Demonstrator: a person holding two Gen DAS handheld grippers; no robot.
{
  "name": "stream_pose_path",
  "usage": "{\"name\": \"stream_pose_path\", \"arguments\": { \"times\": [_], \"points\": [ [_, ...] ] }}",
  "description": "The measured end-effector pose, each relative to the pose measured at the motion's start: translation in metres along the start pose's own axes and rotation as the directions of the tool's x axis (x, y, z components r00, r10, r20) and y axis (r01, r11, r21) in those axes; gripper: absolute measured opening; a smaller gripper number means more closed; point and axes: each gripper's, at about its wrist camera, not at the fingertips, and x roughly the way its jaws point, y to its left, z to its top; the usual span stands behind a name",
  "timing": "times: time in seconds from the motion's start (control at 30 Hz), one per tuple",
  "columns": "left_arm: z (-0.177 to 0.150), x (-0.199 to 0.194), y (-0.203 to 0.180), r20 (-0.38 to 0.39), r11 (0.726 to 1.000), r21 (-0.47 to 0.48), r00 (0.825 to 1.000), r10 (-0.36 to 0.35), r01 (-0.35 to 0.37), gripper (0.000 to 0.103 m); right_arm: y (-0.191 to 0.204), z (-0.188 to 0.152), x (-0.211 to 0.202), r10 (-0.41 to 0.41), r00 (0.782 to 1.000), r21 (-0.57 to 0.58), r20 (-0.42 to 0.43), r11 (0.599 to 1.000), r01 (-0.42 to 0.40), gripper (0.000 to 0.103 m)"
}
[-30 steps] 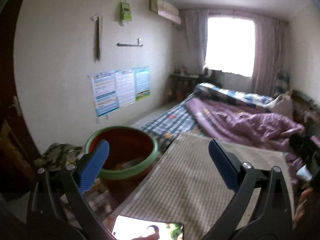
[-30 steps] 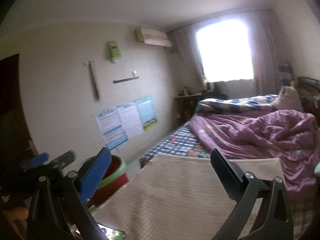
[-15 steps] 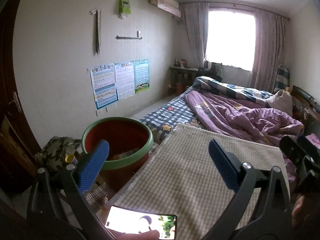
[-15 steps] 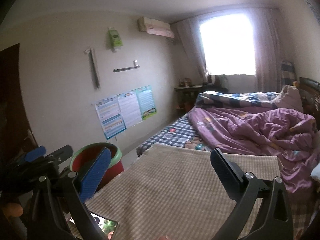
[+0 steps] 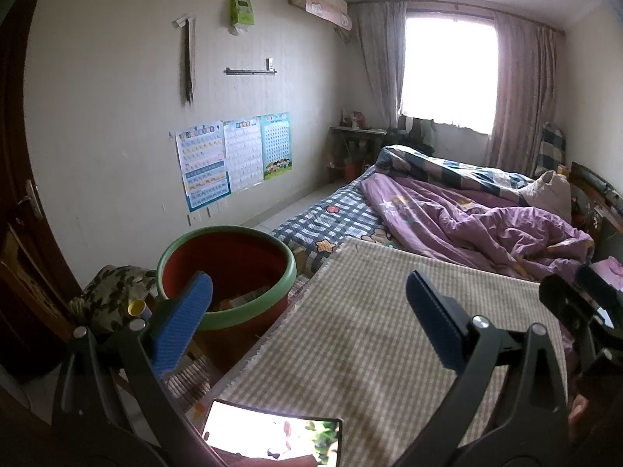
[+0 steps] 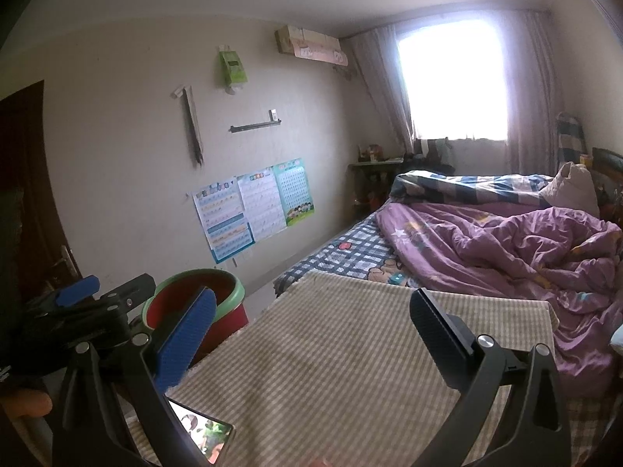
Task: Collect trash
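A red bin with a green rim [image 5: 227, 268] stands left of the checked beige cloth [image 5: 370, 334]; some scraps lie inside it. It also shows in the right wrist view [image 6: 218, 303]. My left gripper [image 5: 307, 319] is open and empty above the cloth's left part, beside the bin. My right gripper [image 6: 311, 334] is open and empty over the cloth. The left gripper shows at the left edge of the right wrist view [image 6: 97, 299]. No loose trash shows on the cloth.
A lit phone [image 5: 272, 434] lies on the cloth's near edge. A bed with a purple quilt [image 5: 486, 229] lies behind. A small yellow cup [image 5: 137, 307] and camouflage cloth [image 5: 113, 292] sit left of the bin. A wooden door [image 5: 19, 194] stands at far left.
Both views have tilted down and steadied. The bin and phone show more fully. Both grippers stay open and empty.
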Motion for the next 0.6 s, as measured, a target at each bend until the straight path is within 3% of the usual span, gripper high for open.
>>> {"name": "stream_pose_path", "arguments": {
  "times": [0.6],
  "points": [
    [-0.0005, 0.0032, -0.0005, -0.018, 1.0, 0.0, 1.0, -0.007, 0.007, 0.098, 0.0, -0.0007, 0.0046, 0.007, 1.0, 0.008, -0.022, 1.0, -0.006, 0.097]
  ]
}}
